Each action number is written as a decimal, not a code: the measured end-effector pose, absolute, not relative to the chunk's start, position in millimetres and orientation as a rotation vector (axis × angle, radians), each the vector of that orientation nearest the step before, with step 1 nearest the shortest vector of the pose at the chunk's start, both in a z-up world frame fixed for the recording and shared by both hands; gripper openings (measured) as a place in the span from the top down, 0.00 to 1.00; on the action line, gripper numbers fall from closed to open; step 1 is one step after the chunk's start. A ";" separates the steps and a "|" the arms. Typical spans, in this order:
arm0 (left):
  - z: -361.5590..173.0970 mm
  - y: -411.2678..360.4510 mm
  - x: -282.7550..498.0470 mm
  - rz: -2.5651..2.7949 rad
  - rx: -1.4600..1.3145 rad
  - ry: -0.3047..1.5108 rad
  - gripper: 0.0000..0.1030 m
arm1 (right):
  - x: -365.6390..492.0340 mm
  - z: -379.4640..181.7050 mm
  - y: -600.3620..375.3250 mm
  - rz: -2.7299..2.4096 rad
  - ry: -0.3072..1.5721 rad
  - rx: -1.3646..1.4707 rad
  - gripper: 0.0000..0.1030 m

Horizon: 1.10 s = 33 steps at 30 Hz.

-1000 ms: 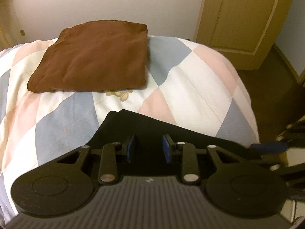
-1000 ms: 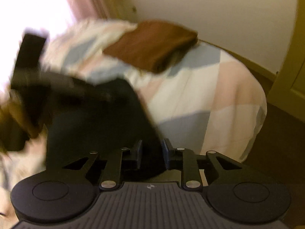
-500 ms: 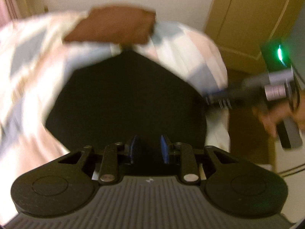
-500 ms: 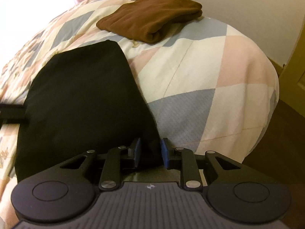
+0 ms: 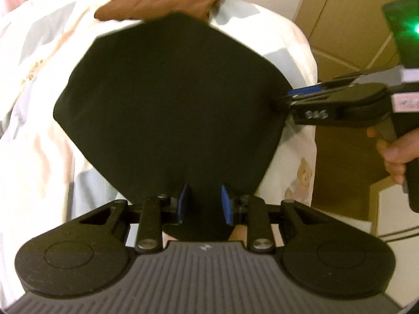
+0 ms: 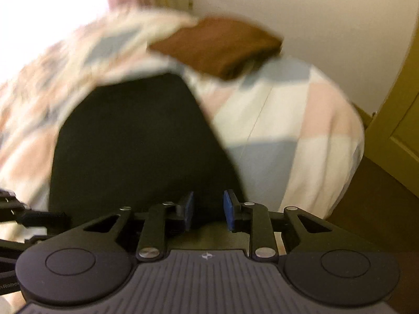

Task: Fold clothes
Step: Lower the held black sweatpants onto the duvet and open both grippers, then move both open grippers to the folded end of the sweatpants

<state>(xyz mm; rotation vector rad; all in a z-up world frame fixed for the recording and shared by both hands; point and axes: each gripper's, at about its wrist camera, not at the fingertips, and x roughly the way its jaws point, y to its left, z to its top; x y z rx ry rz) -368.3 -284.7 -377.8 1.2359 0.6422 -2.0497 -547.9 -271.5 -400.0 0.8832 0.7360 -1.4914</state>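
Black smooth fabric garment (image 5: 170,99) is spread taut above the bed with the pastel diamond-patchwork quilt (image 5: 39,136), stretched between my two tongs. My left tongs (image 5: 203,204) are clenched on its near corner: cloth runs down between the blue pads (image 5: 183,201) and bunches behind them. My right tongs (image 5: 290,99) show in the left wrist view coming in from the right, jaws pinched flat on the garment's right-hand corner, with my right hand (image 5: 395,154) wrapped on the handle. From the right wrist view, the right tongs (image 6: 208,213) have the black garment (image 6: 136,144) passing between blue pads (image 6: 229,209), so grasping cloth there too. View is motion-blurred. The left tongs (image 6: 52,217) poke in at the left edge of that view, touching the garment's far corner. Brown folded cloth (image 5: 159,0) lies on the quilt (image 6: 288,130) beyond the black garment, near the bed's far end; in the left view the black edge overlaps its front. Brown cloth (image 6: 220,47) sits close to the cream wall (image 6: 314,7). Wooden door (image 5: 348,18) at right. Green indicator light (image 5: 415,27) glows on the right unit.
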 end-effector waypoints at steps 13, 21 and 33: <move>-231.1 -246.4 -278.8 -1.922 1.112 0.678 0.34 | -500.6 -276.5 -199.4 -1.571 0.563 0.994 0.54; -180.8 -214.7 -245.7 -1.845 1.048 0.692 0.32 | -467.2 -226.9 -157.0 -1.532 0.533 0.995 0.45; -178.9 -215.6 -277.8 -1.762 1.046 0.706 0.26 | -482.6 -208.1 -154.3 -1.452 0.568 0.970 0.37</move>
